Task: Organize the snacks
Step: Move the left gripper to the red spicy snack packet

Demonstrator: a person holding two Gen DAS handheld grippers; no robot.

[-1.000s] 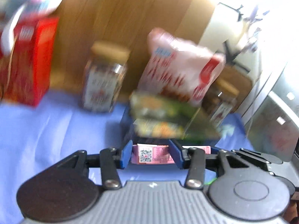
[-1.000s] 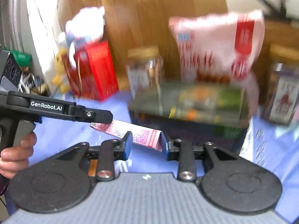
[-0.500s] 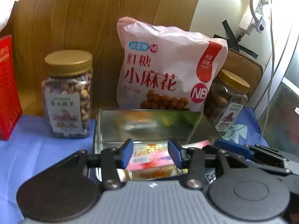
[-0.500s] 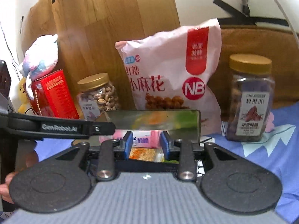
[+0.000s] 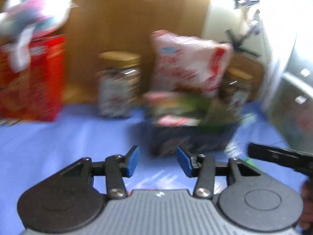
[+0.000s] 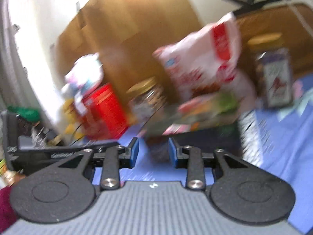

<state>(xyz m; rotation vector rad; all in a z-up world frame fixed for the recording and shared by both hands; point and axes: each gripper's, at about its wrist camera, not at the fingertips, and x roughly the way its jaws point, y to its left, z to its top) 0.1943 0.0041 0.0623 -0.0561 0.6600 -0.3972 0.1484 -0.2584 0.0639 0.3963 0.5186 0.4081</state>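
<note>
both views were heavily blurred at the time of inspection; labels could not be read.

the left gripper hung over the blue cloth, its blue pads parted to a moderate gap with nothing between them. only cloth showed through the gap. the right gripper was likewise part open and empty; the near left corner of the dark tin appeared behind the gap, but the pads were not seen pressing on it.

the dark tin sat on the cloth just beyond both grippers, right of centre in the left wrist view. snack packets, pink and green, lay in its top; how many could not be told. its lid could not be made out for certain.

directly behind the tin, a pink snack bag stood upright against the wooden panel. a gold-lidded jar stood to the left of the bag, and a second jar to its right, partly hidden by the bag. a red box stood at the far left with a soft toy on top of it.

in the left wrist view, the right gripper's black body entered at the right edge. in the right wrist view, the left gripper's body lay at the left, near the red box.
</note>
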